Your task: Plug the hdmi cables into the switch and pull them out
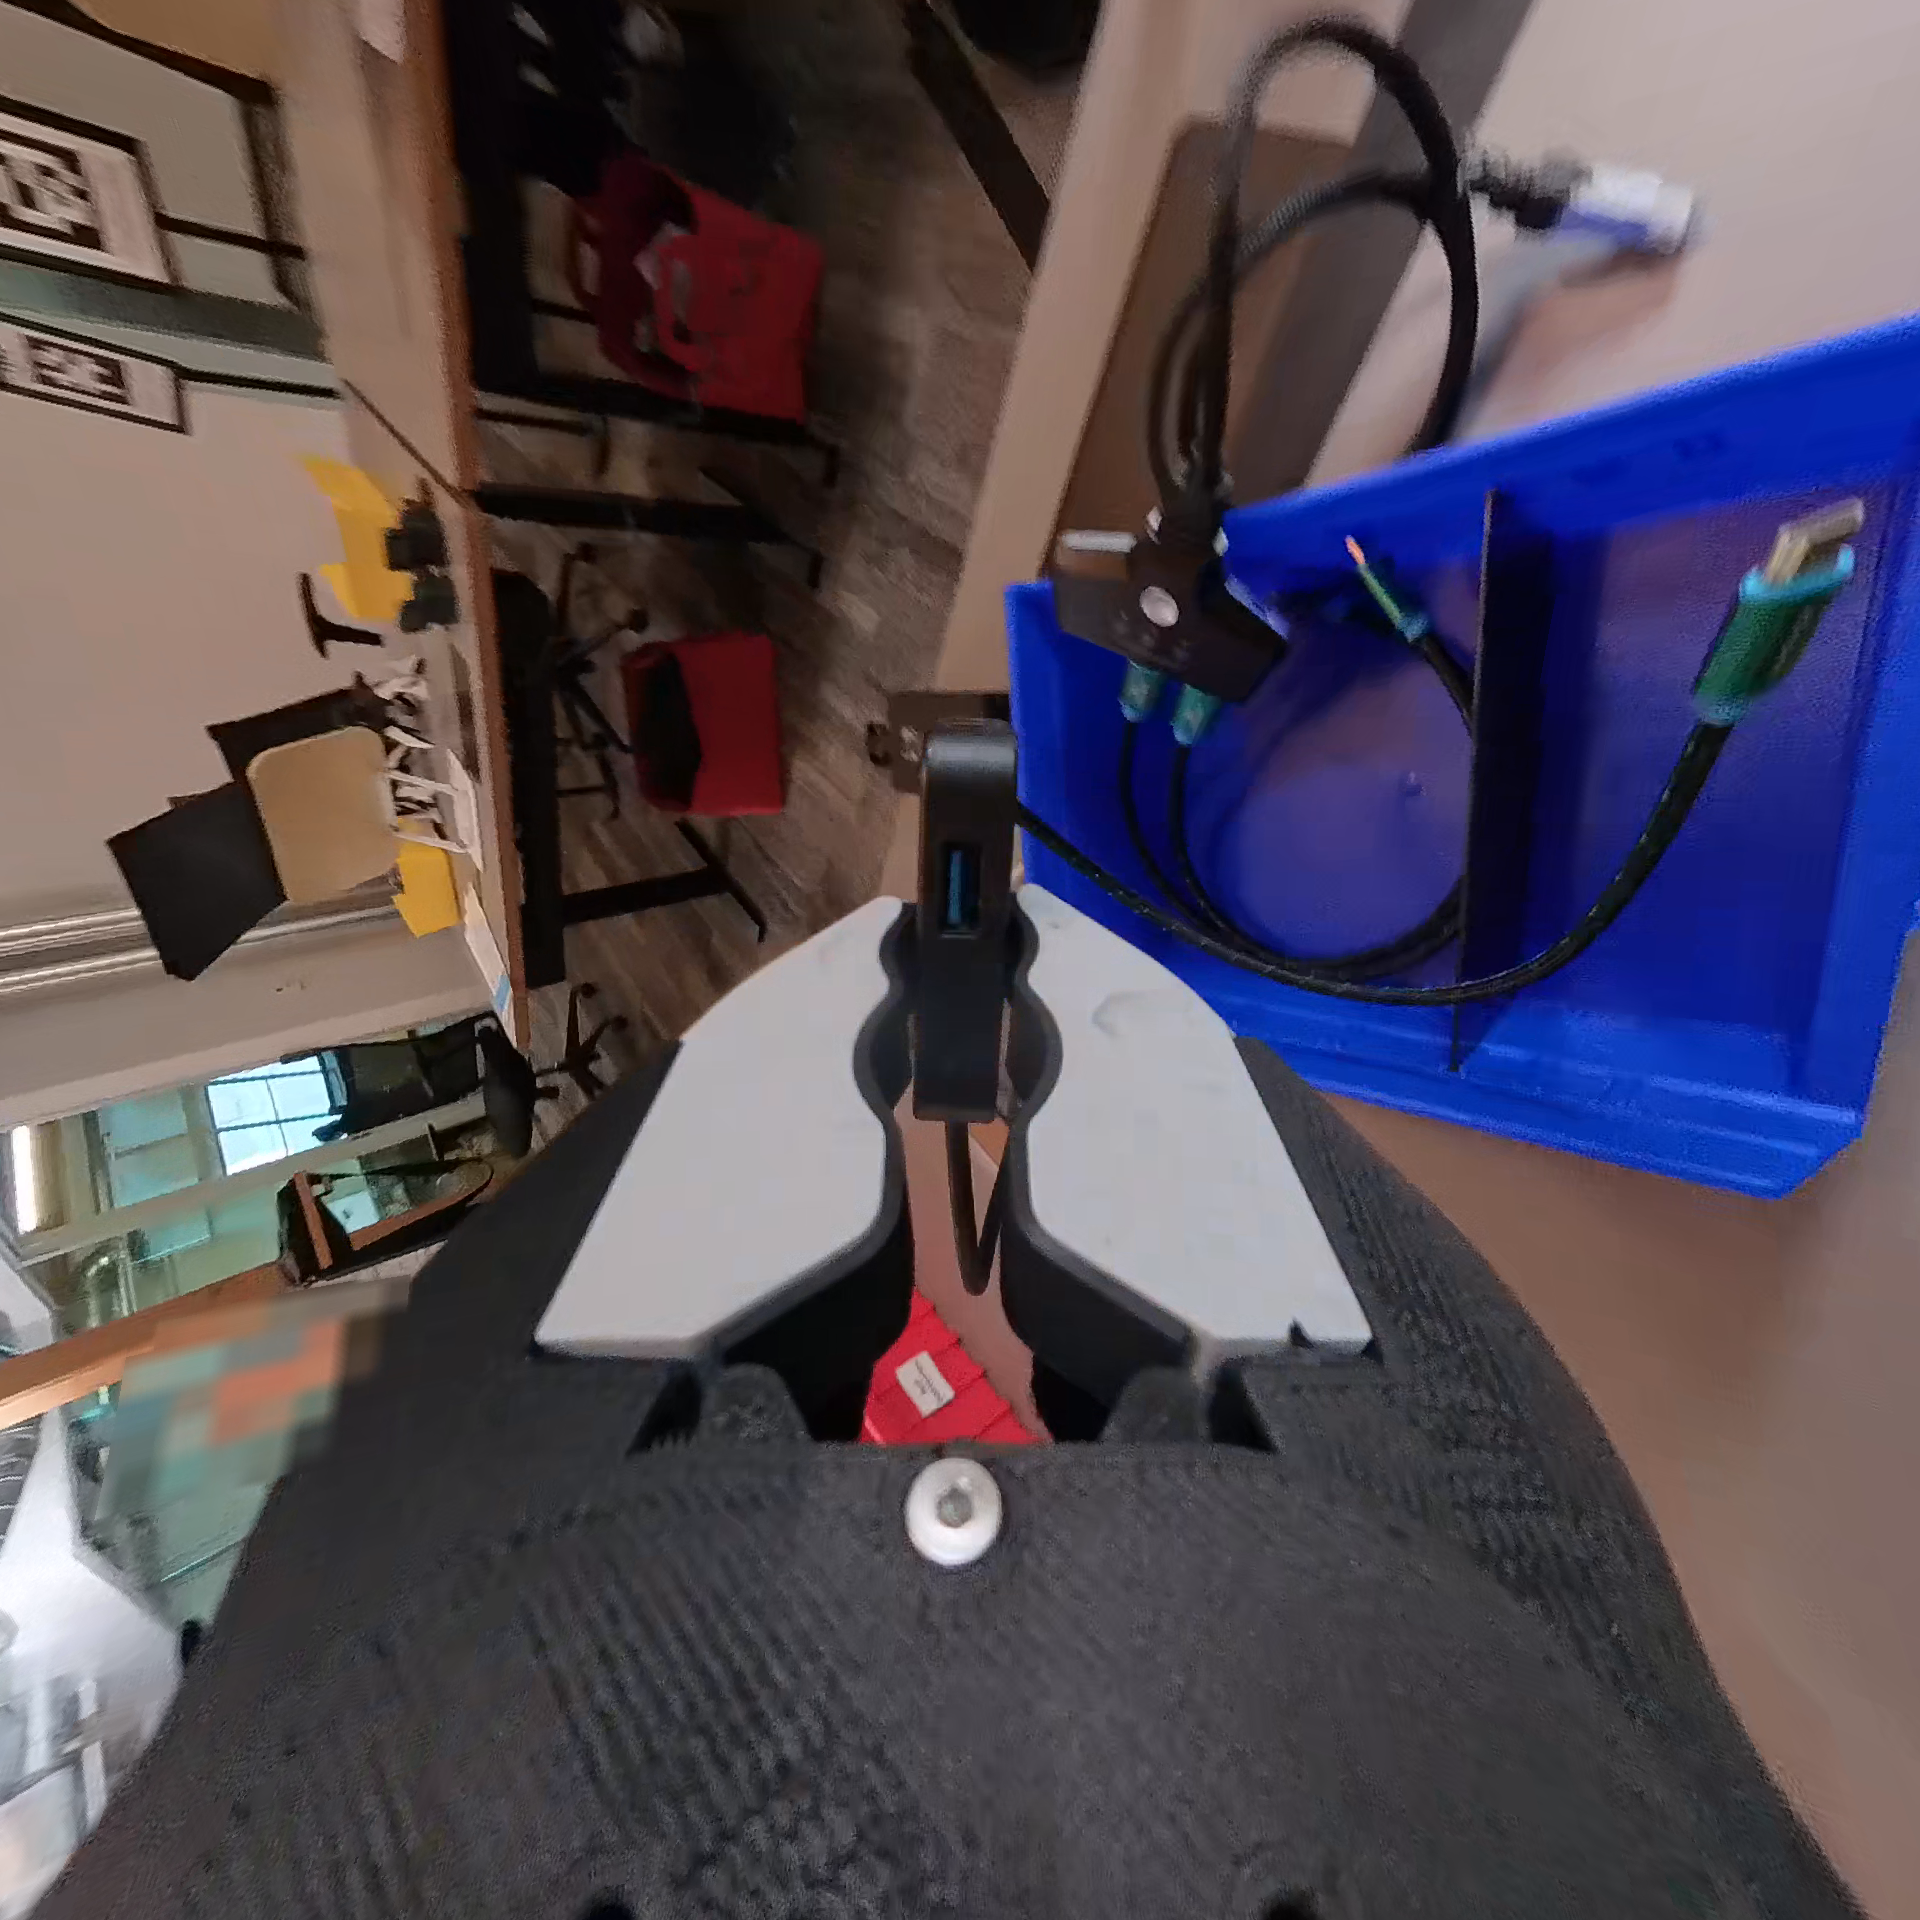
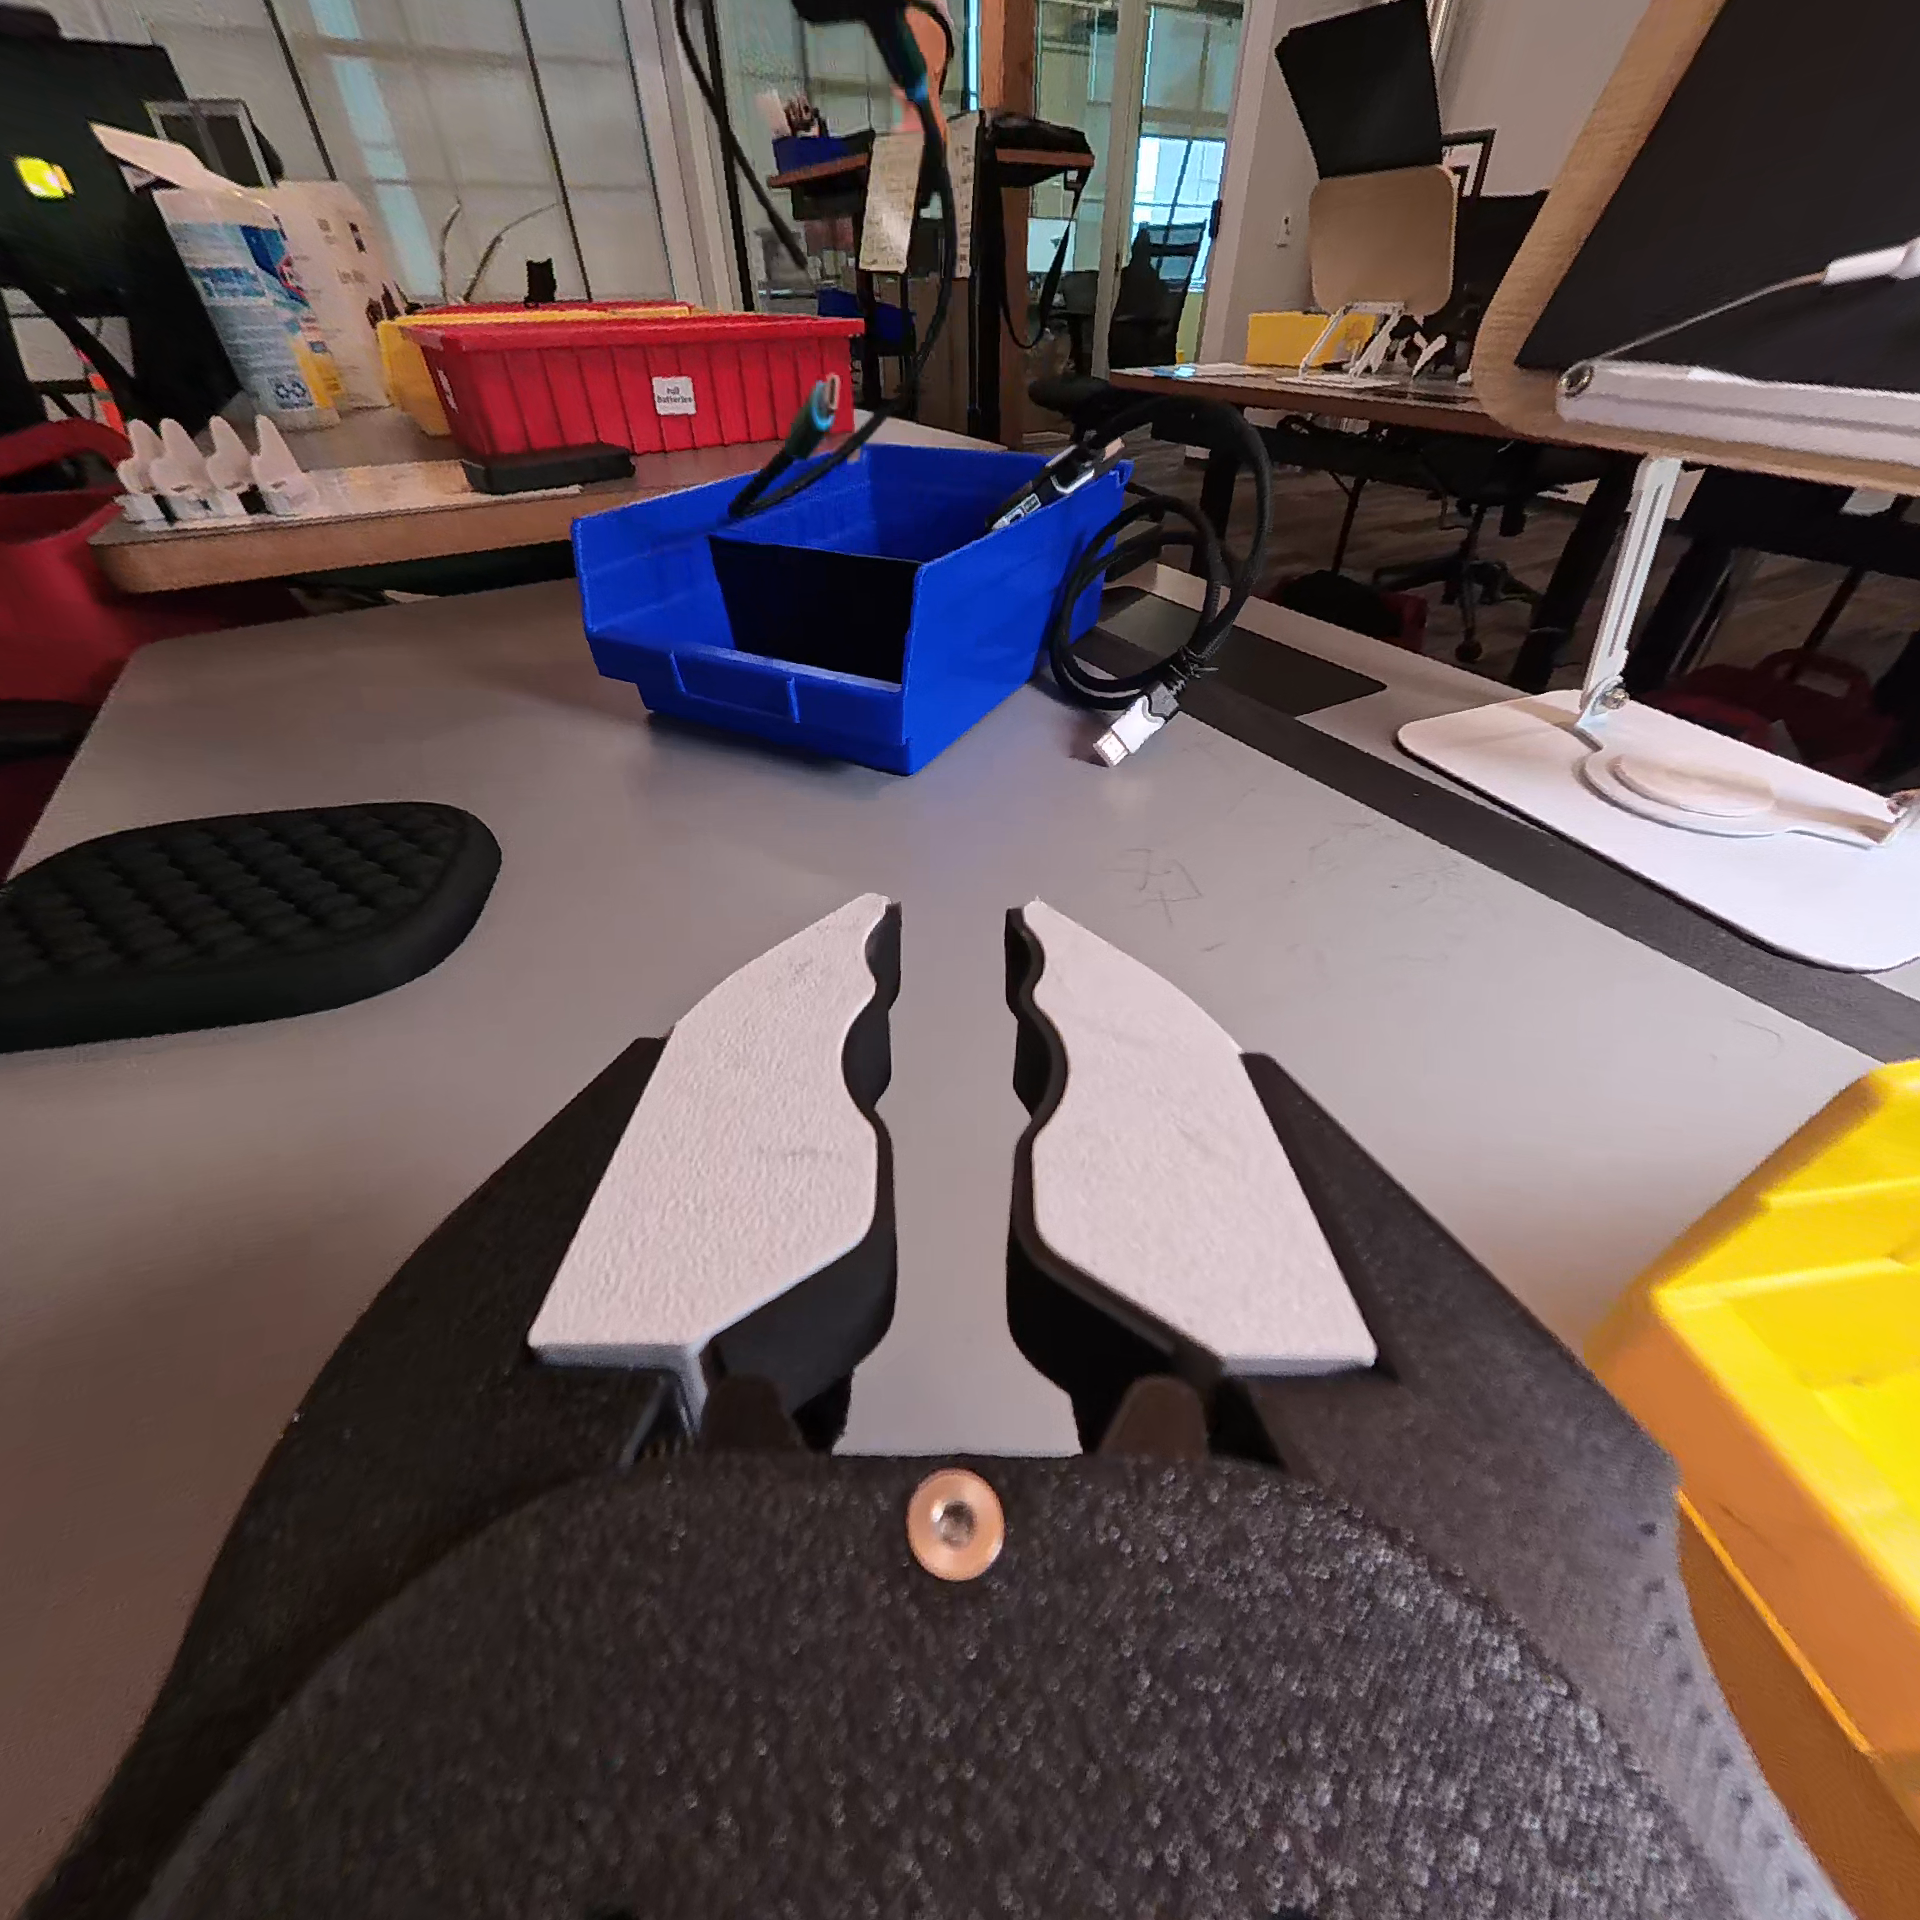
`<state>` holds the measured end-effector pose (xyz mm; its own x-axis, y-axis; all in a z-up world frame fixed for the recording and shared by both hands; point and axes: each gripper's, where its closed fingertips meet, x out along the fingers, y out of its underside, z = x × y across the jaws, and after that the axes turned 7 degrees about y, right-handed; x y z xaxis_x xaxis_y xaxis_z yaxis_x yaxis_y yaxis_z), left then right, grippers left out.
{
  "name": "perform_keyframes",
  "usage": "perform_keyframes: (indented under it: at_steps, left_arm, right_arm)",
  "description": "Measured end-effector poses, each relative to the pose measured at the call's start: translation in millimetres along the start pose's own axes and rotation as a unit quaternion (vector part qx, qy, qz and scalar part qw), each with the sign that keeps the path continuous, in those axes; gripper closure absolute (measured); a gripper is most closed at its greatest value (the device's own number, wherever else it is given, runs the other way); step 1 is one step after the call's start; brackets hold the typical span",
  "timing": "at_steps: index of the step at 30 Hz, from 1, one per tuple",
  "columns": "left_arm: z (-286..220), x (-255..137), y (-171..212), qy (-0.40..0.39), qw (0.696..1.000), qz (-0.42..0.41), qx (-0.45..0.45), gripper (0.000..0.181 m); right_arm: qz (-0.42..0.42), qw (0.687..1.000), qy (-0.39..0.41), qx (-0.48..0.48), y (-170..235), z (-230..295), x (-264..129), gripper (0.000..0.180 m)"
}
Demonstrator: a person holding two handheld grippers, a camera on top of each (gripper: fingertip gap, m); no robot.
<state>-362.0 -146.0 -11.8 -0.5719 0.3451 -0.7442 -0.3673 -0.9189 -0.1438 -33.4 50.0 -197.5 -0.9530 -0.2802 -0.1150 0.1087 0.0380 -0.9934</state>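
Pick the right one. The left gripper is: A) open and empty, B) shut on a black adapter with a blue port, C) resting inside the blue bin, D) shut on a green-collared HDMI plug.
B: in the left wrist view the left gripper has its fingers closed on a black adapter with a blue port, held outside the blue bin.

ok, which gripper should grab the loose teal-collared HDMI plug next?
Right, probably. The right gripper is open and empty, facing the blue plastic bin where the teal-collared HDMI plug sticks up. The left gripper is shut on a black adapter.
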Motion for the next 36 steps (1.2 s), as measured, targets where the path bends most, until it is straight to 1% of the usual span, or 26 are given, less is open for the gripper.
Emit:
perform_keyframes:
  at_steps: [3, 6, 9, 11, 13, 15, 17, 19, 21, 22, 23, 24, 25, 26, 28, 29, 31, 34, 35, 36]
  left_arm:
    - [11.5, -40.4, -15.7, -0.03, 0.996, -0.081, -0.033, 0.166]
    - [10.3, -75.5, -39.0, -0.035, 0.981, -0.181, -0.065, 0.165]
    - [-3.1, -104.5, -70.3, -0.018, 0.949, -0.299, -0.095, 0.165]
    - [-17.2, -119.3, -94.0, 0.005, 0.913, -0.39, -0.121, 0.166]
    - [-36.5, -130.3, -118.8, 0.045, 0.863, -0.482, -0.147, 0.166]
    - [-58.6, -139.2, -142.8, 0.09, 0.8, -0.57, -0.166, 0.166]
    - [-78.4, -145.9, -163.1, 0.133, 0.728, -0.647, -0.184, 0.166]
    - [-94.1, -151.6, -179.1, 0.171, 0.649, -0.714, -0.203, 0.166]
    - [-107.7, -152.8, -193.2, 0.207, 0.578, -0.759, -0.214, 0.166]
    - [-114.0, -151.2, -199.9, 0.23, 0.549, -0.773, -0.219, 0.166]
    - [-120.4, -147.4, -206.1, 0.252, 0.529, -0.778, -0.224, 0.166]
    - [-128.2, -142.0, -211.6, 0.271, 0.52, -0.779, -0.224, 0.166]
    - [-136.9, -135.1, -215.9, 0.283, 0.516, -0.777, -0.223, 0.166]
    - [-145.7, -127.4, -219.8, 0.289, 0.515, -0.776, -0.22, 0.166]
    - [-159.4, -111.8, -230.8, 0.314, 0.516, -0.768, -0.211, 0.166]
    - [-165.2, -102.7, -237.4, 0.337, 0.527, -0.751, -0.212, 0.166]
    - [-177.6, -91.2, -246.2, 0.352, 0.551, -0.73, -0.198, 0.166]
    - [-196.5, -67.2, -257.2, 0.349, 0.626, -0.676, -0.173, 0.166]
    - [-198.1, -61.6, -258.6, 0.343, 0.637, -0.668, -0.173, 0.166]
    - [-197.7, -59.9, -258.4, 0.343, 0.635, -0.67, -0.175, 0.166]
  right_arm:
    - [-0.016, 1.0, 0.003, -0.004, -11.6, 1.6, -1.7, 0.161]
    - [-0.039, 0.999, 0.008, -0.007, -29.7, 0.4, -3.1, 0.161]
    - [-0.073, 0.997, 0.012, 0.0, -60.6, -4.1, -5.2, 0.161]
    - [-0.097, 0.995, 0.019, -0.014, -88.2, -8.7, -5.5, 0.161]
    - [-0.11, 0.993, 0.015, -0.033, -119.0, -11.2, -3.7, 0.159]
    - [-0.119, 0.991, 0.015, -0.05, -153.6, -15.3, -2.9, 0.148]
    - [-0.144, 0.985, 0.045, -0.083, -189.6, -26.2, -8.6, 0.144]
    - [-0.161, 0.978, 0.077, -0.104, -214.7, -40.7, -18.5, 0.143]
    - [-0.179, 0.977, 0.07, -0.091, -224.6, -50.8, -30.2, 0.142]
    - [-0.188, 0.978, 0.045, -0.074, -223.3, -52.1, -35.7, 0.142]
    - [-0.189, 0.981, 0.008, -0.053, -218.0, -51.4, -39.7, 0.142]
    - [-0.183, 0.982, -0.037, -0.029, -210.6, -49.4, -42.6, 0.143]
    - [-0.176, 0.981, -0.077, -0.003, -204.0, -47.4, -44.4, 0.145]
    - [-0.171, 0.979, -0.105, 0.015, -199.2, -46.6, -44.7, 0.15]
    - [-0.163, 0.978, -0.128, 0.023, -191.7, -45.8, -38.4, 0.168]
    - [-0.151, 0.979, -0.136, 0.02, -186.6, -43.5, -32.4, 0.176]
    - [-0.114, 0.983, -0.141, 0.002, -173.0, -37.2, -17.2, 0.18]
    - [-0.067, 0.984, -0.16, -0.044, -155.3, -19.0, -2.1, 0.18]
    - [-0.055, 0.984, -0.162, -0.053, -152.0, -15.0, 0.9, 0.18]
    - [-0.046, 0.986, -0.149, -0.064, -149.5, -16.0, 4.0, 0.18]
